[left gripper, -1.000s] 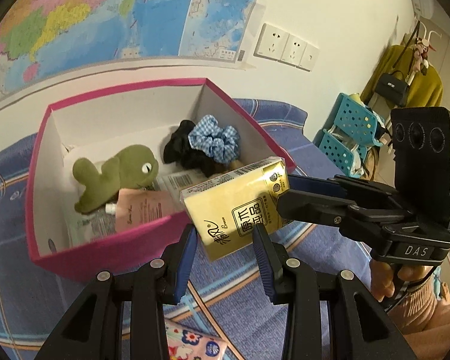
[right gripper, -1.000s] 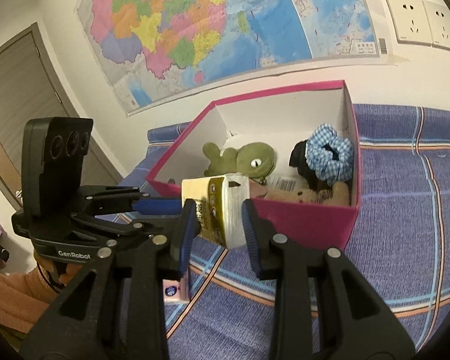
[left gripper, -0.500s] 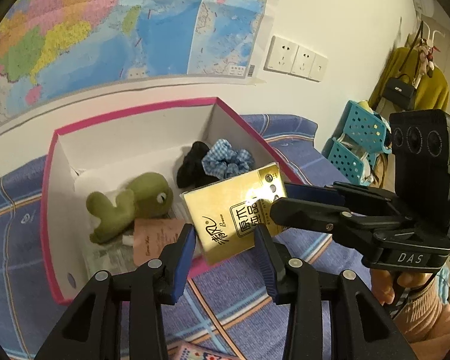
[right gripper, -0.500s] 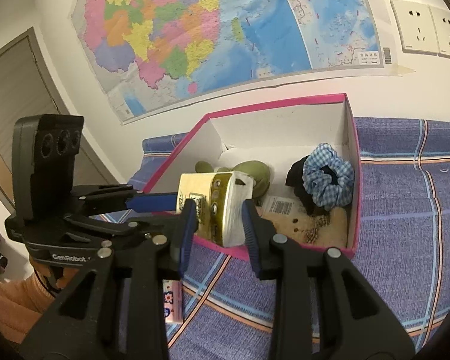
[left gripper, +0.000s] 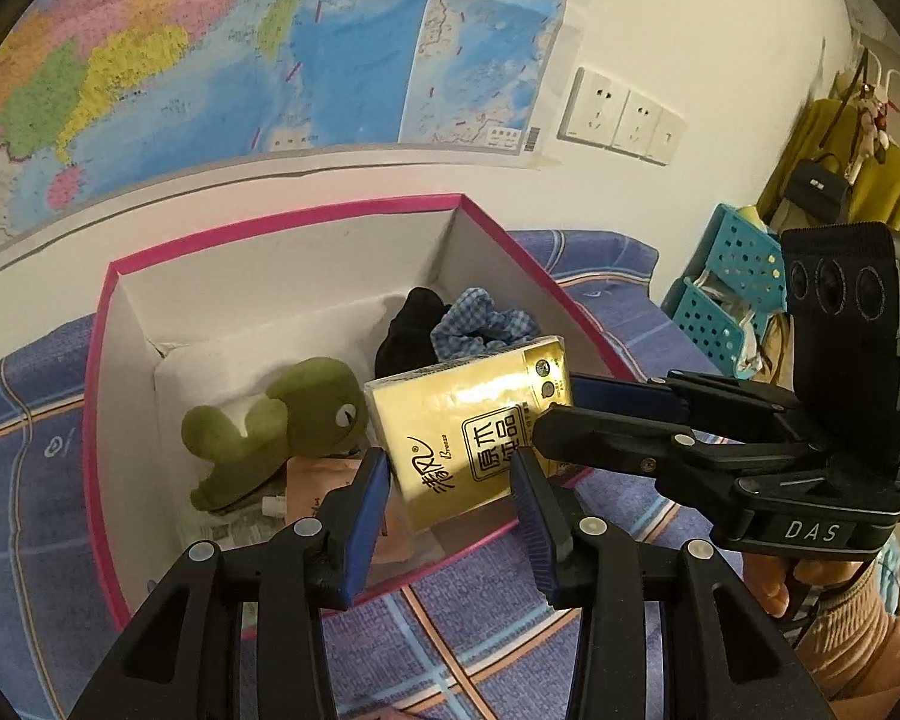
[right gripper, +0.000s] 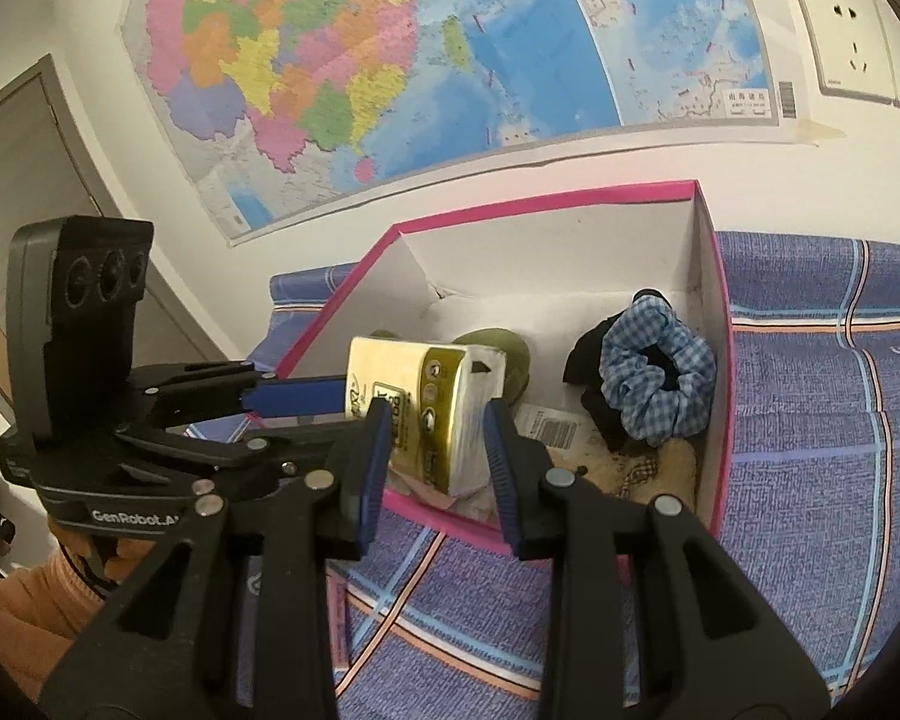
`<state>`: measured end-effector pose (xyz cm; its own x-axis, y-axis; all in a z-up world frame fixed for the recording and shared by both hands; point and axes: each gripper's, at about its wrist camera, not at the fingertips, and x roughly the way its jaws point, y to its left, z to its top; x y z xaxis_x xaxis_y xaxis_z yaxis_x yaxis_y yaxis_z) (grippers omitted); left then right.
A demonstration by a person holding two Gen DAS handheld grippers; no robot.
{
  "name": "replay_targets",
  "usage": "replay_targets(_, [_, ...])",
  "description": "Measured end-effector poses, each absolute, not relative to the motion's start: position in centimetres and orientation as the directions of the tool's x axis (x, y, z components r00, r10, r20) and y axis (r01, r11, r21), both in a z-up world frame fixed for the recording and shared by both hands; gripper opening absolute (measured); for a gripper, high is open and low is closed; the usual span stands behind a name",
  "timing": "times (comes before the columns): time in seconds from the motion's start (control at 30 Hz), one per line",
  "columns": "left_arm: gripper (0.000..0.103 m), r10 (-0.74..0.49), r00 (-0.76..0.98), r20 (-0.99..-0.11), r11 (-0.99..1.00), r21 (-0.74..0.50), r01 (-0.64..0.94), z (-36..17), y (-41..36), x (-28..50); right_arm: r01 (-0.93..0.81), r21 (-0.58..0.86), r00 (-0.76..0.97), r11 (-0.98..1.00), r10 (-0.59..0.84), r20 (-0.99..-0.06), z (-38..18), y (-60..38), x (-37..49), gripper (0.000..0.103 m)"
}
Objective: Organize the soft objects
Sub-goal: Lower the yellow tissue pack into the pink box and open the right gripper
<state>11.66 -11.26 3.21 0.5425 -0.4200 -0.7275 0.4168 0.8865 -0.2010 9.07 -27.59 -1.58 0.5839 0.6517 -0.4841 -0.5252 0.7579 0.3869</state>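
A yellow tissue pack hangs tilted over the near part of a pink-rimmed white box. Both grippers hold it: my left gripper is shut on its long sides, and my right gripper is shut on its end, where the pack shows edge-on. Inside the box lie a green plush toy, a blue checked scrunchie, a black scrunchie and a pink sachet. A tan plush lies in the box's near right corner.
The box sits on a blue plaid cloth against a white wall with a map. A flowered packet lies on the cloth near the box. Turquoise baskets and hanging coats stand at the right.
Both grippers have lifted the tissue pack and carried it forward, from outside the box's near wall to above the box interior. It stays gripped by both.
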Motion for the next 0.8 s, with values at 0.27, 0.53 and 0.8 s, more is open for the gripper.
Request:
replay_targets(0.27, [0.041,-0.407,0.514,-0.755,0.894,-0.214,0.394,1.8,-11.5,13.1,-0.493,0.422,0.563,0.761,0.649,-0.512,-2.7,-27.9,10.8,0.035])
replay_targets(0.53, [0.041,-0.396,0.47,-0.789,0.902,-0.239,0.359,-0.2,-11.4,14.9,-0.475,0.423,0.541,0.772,0.635,-0.551,-3.7,-27.4,12.1,0.035])
replay_targets(0.8, [0.041,-0.35,0.471,-0.81,0.926,-0.225,0.303,-1.2,-10.9,16.1,-0.439,0.376,0.568,0.816,0.576,-0.588,-4.0,-26.9,12.8,0.035])
